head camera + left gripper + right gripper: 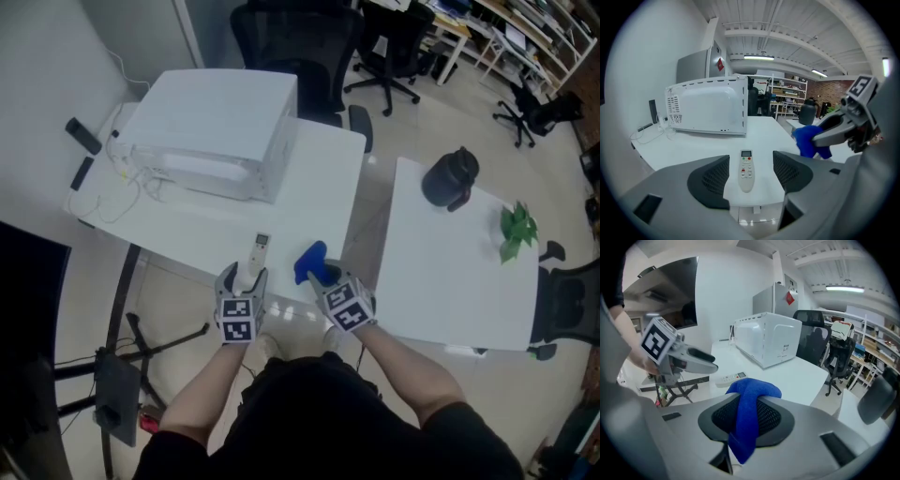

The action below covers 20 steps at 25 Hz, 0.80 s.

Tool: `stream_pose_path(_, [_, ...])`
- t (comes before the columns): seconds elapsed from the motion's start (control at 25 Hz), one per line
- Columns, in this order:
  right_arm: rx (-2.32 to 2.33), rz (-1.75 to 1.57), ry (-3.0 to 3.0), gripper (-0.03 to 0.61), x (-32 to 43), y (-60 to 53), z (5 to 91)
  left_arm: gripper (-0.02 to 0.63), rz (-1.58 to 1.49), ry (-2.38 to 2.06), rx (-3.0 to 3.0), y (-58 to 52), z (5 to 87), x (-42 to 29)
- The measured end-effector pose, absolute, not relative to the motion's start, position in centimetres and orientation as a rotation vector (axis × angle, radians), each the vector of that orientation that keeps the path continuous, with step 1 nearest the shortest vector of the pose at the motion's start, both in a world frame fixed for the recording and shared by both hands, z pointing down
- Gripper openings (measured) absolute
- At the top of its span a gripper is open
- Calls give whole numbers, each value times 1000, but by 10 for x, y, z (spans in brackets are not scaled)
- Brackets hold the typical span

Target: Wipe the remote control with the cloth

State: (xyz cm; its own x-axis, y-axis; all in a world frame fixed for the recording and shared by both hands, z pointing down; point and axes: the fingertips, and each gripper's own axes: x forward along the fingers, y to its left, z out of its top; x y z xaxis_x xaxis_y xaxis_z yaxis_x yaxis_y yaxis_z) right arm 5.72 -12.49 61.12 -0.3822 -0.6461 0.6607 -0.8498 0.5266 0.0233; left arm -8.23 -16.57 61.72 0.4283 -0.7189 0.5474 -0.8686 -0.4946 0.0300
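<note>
Left gripper [750,174]: jaws spread wide, pads not touching anything. Remote [746,169] lies flat between them on white table [314,187], near front edge, buttons up, screen end pointing away.

Right gripper [746,417]: jaws pinching blue cloth [751,394]; cloth bunched over top, tail hanging down. It is held just beside remote, to right, above table edge.

Further back on same table: white microwave [211,131], cables at its left.

Second white table [450,272] to right, narrow gap between: black jug [452,176], green plant [517,230].

Beyond: black office chairs [384,47], shelves, pale floor.
</note>
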Motion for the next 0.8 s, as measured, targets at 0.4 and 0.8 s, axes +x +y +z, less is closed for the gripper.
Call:
stream_pose_path(0.4, [1108, 447, -2059, 101, 52, -150, 695, 296, 658, -1336, 2409, -128, 597, -86])
stream_pose_path(0.8, [1114, 391, -2139, 199, 50, -142, 648, 296, 593, -1330, 2467, -127, 574, -78])
